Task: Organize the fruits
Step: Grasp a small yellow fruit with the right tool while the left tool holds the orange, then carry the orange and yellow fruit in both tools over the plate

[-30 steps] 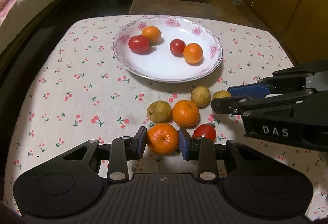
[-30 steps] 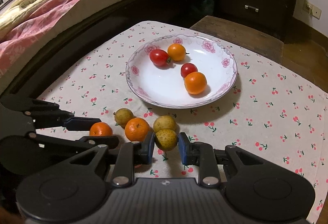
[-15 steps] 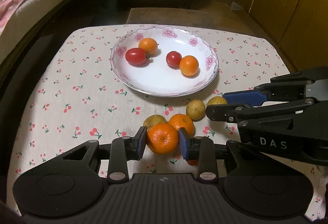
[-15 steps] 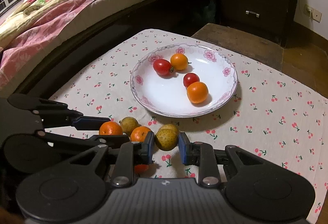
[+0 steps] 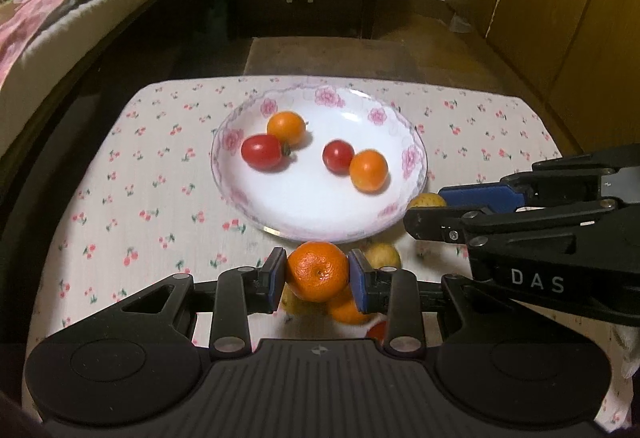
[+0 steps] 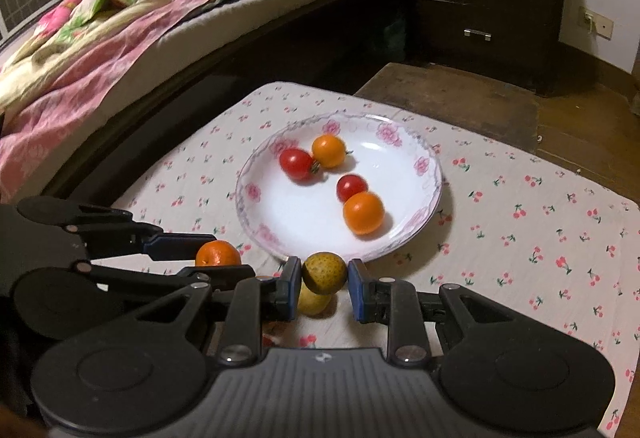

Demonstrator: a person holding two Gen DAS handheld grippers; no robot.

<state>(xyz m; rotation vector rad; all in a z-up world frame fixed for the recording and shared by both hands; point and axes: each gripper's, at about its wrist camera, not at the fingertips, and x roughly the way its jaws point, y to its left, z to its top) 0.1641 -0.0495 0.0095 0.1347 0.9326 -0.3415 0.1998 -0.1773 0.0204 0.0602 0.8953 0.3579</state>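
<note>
the mandarin [image 5: 317, 271] is gripped between the two blue pads of the left gripper [image 5: 317, 273]; the jaws are drawn in to the fruit's width and both pads are pressed against its sides. it is carried clear of the cloth, with other fruit seen below and behind it. the flowered plate [image 5: 416, 141] lies straight ahead of these jaws, its near rim just beyond the mandarin, and slightly lower.

the yellow-green fruit [image 6: 324, 273] is held in the right gripper [image 6: 324, 275]. the left pad is in contact with it; at the right pad a thin gap may be present, so a firm clamp on that side cannot be confirmed. the plate is again found directly ahead of the jaws, its near rim just past the fruit.

four small fruits are already gathered on the plate: two red tomatoes [image 5: 262, 151] [image 5: 338, 156] and two orange ones [image 5: 286, 127] [image 5: 368, 170]. they are spread across the far and right parts of the dish, while the near part of it is left bare.

neither fruit has a marked long axis, so orientation is judged to matter little. both grippers are set about equally near the rim, side by side and close together. a short forward carry, then a lowering onto the bare near part, is probably what is called for. crowding between the two grippers is judged the main hazard.
</note>
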